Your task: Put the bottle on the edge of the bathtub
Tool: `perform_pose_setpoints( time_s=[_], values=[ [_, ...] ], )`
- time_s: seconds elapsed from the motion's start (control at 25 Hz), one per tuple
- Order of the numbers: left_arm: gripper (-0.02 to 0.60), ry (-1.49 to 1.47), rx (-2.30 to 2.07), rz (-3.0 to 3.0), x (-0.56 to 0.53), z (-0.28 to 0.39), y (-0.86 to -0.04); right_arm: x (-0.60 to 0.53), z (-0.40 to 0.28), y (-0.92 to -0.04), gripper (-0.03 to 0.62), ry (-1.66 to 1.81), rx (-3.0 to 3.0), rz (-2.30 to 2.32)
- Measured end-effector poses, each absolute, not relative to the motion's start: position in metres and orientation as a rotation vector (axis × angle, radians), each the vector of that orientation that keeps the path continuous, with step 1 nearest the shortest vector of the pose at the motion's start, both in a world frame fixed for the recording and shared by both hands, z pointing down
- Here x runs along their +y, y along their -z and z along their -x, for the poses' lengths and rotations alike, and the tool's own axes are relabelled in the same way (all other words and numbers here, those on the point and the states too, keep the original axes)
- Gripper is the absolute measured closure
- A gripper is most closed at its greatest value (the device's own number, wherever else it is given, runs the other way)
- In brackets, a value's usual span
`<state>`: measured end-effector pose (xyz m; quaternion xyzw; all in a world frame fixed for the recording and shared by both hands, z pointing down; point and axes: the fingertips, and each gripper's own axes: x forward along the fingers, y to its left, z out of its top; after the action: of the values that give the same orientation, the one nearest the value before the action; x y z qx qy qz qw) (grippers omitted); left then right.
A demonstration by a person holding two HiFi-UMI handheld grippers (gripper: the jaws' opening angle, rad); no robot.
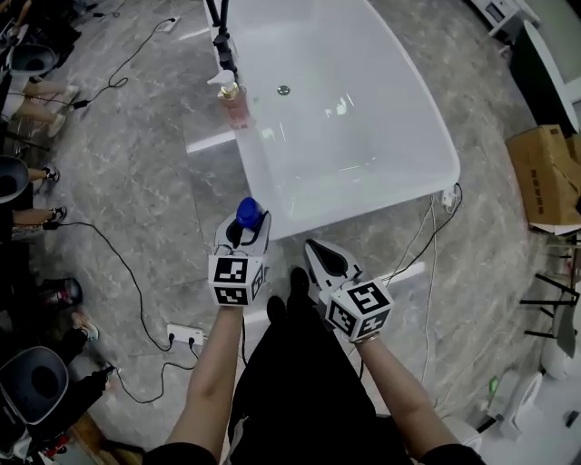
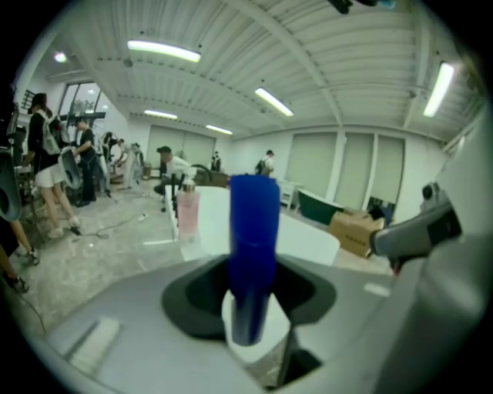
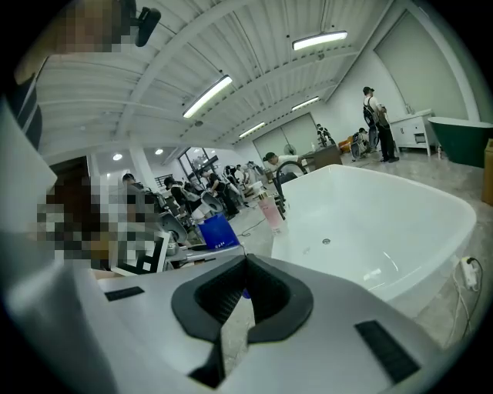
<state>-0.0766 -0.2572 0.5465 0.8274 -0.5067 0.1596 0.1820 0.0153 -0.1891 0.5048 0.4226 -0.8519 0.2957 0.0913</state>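
Observation:
A blue bottle (image 1: 248, 214) stands upright between the jaws of my left gripper (image 1: 245, 229), which is shut on it just short of the near end of the white bathtub (image 1: 427, 136). In the left gripper view the blue bottle (image 2: 253, 231) fills the middle of my left gripper (image 2: 254, 300), with the bathtub (image 2: 308, 235) behind it. My right gripper (image 1: 311, 247) hangs beside it, shut and empty. In the right gripper view my right gripper (image 3: 245, 265) points at the bathtub (image 3: 400, 200), with the blue bottle (image 3: 217, 231) to the left.
A pink pump bottle (image 1: 234, 102) stands on the tub's left rim by a black faucet (image 1: 221, 27). Cables and a power strip (image 1: 186, 335) lie on the marble floor at left. A cardboard box (image 1: 545, 177) sits at right. People stand along the left side.

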Motion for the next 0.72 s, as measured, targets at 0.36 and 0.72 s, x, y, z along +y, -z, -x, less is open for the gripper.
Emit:
perform_pose_setpoints(
  time_s=[0.36,0.72],
  values=[
    [0.420,-0.499,-1.443,-2.312,-0.297,0.070,-0.591,-0.211,-0.019,-0.539,0.592,-0.940,-2.487,-1.226],
    [0.420,-0.487,-1.477,-2.301,-0.322,0.065,-0.607,-0.216,-0.017,-0.548,0.592,-0.964,-2.482,-1.209]
  ],
)
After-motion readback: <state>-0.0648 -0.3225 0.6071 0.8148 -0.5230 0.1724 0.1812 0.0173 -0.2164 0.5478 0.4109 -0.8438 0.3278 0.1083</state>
